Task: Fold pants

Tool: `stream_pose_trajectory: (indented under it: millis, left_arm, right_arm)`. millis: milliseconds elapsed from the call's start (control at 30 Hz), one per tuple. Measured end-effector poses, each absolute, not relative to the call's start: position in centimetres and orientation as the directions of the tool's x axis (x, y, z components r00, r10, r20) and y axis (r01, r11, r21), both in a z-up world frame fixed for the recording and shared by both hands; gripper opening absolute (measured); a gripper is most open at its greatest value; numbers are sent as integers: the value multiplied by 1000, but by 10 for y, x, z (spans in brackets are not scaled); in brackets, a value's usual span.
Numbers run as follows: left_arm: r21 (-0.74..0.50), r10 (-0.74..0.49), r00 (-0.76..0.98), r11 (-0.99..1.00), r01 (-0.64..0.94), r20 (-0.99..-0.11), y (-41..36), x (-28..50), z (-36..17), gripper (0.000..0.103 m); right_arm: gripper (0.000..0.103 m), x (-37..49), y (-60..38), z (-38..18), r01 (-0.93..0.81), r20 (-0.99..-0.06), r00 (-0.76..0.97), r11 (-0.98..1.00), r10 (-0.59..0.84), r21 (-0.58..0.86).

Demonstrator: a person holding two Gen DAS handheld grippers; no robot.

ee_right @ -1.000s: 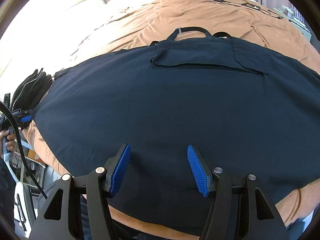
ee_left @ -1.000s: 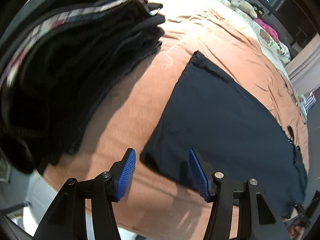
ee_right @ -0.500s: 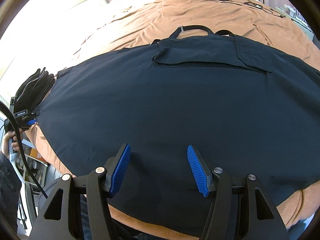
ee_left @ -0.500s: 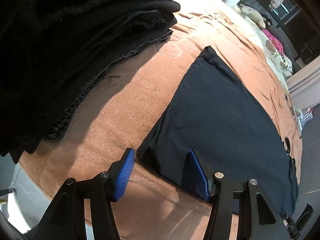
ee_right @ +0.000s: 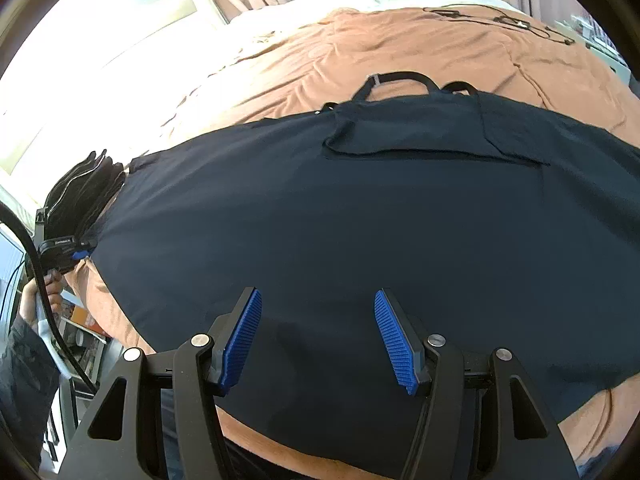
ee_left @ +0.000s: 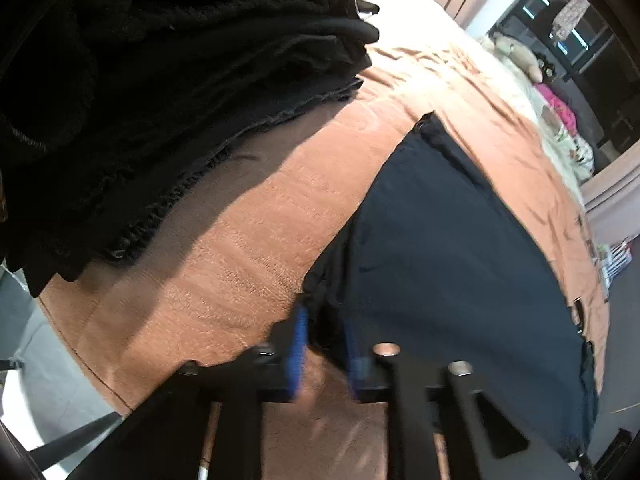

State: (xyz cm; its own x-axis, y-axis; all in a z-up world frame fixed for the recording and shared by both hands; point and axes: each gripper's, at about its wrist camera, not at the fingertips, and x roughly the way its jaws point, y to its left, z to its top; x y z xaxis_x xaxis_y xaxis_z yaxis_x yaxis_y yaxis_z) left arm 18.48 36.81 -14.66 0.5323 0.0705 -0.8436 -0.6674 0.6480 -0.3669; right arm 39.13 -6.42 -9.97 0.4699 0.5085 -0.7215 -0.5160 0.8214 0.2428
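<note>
Dark navy pants (ee_left: 448, 264) lie flat on an orange-brown blanket (ee_left: 248, 248); they fill the right wrist view (ee_right: 320, 216), with a pocket and belt loops at the far side. My left gripper (ee_left: 322, 344) is closed on the near corner of the pants at the leg end, fabric bunched between the blue pads. It also shows in the right wrist view (ee_right: 80, 254) at the far left. My right gripper (ee_right: 318, 332) is open just above the near edge of the pants, touching nothing.
A tall stack of folded dark clothes (ee_left: 152, 80) sits left of the pants, near the bed's edge; it also shows in the right wrist view (ee_right: 80, 196). Stuffed toys (ee_left: 516, 54) and cables (ee_right: 500, 20) lie on the far side of the bed.
My left gripper moved forward to the pants corner and closed on it. My right gripper stayed open and barely moved.
</note>
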Motion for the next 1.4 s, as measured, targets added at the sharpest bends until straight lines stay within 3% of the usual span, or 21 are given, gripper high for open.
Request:
stream_pose_trajectory:
  millis: [700, 1067, 1133, 1200, 1233, 1300, 1400]
  left_arm:
    - [-386, 119, 659, 728, -566, -743, 344, 204, -47, 7]
    - [-410, 107, 702, 746, -525, -704, 341, 208, -17, 7]
    - [-414, 98, 707, 751, -514, -700, 340, 211, -14, 7]
    - [-412, 94, 708, 757, -507, -700, 339, 213, -12, 7]
    - [-408, 96, 709, 760, -505, -699, 338, 215, -10, 7]
    - [-408, 98, 714, 764, -500, -693, 336, 216, -7, 7]
    - [-412, 101, 721, 764, -497, -685, 333, 216, -2, 7]
  right_arm:
    - [58, 390, -26, -79, -580, -677, 493, 786, 547, 213]
    - [57, 373, 18, -132, -612, -773, 400, 771, 493, 175]
    - [45, 361, 18, -137, -623, -778, 404, 767, 482, 152]
    - [42, 356, 18, -138, -630, -783, 393, 761, 482, 152]
    - [32, 353, 18, -136, -635, -781, 396, 759, 483, 147]
    - [22, 355, 15, -133, -635, -782, 379, 754, 494, 169]
    - [21, 367, 3, -120, -603, -763, 402, 773, 506, 196]
